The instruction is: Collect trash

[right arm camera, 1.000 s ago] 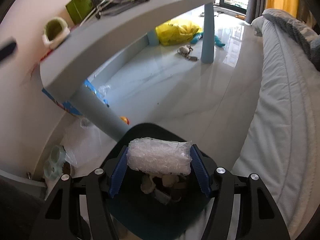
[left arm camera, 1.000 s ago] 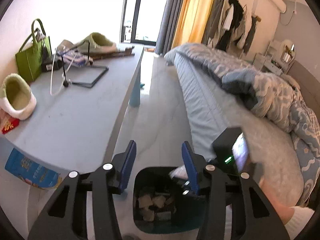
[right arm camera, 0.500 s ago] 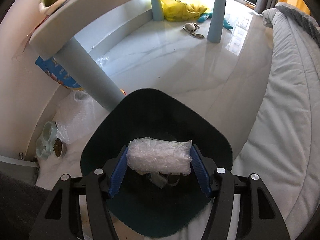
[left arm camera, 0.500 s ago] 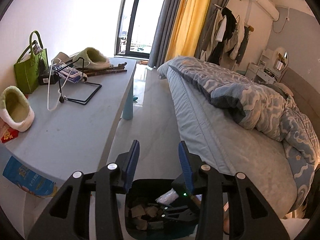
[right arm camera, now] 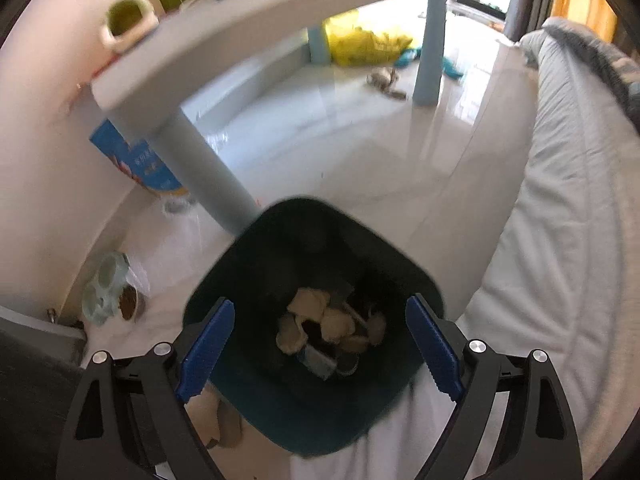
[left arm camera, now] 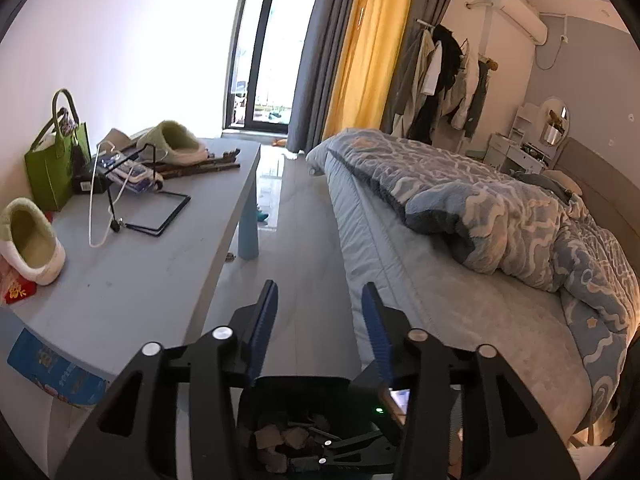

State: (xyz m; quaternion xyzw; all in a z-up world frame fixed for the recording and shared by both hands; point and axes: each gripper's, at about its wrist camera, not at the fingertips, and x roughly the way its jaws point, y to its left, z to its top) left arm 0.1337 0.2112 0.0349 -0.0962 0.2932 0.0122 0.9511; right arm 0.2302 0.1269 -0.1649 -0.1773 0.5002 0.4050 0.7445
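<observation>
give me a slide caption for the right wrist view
Right gripper open and empty above the dark trash bin, crumpled scraps inside, beside the bed.

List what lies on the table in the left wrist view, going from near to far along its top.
Red packet → near slipper → black wire stand → green bag → far slipper.

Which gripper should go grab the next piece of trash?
Probably the left gripper: it is open, holds nothing, and points along the table and floor. The right gripper, also open, hangs over the bin.
</observation>
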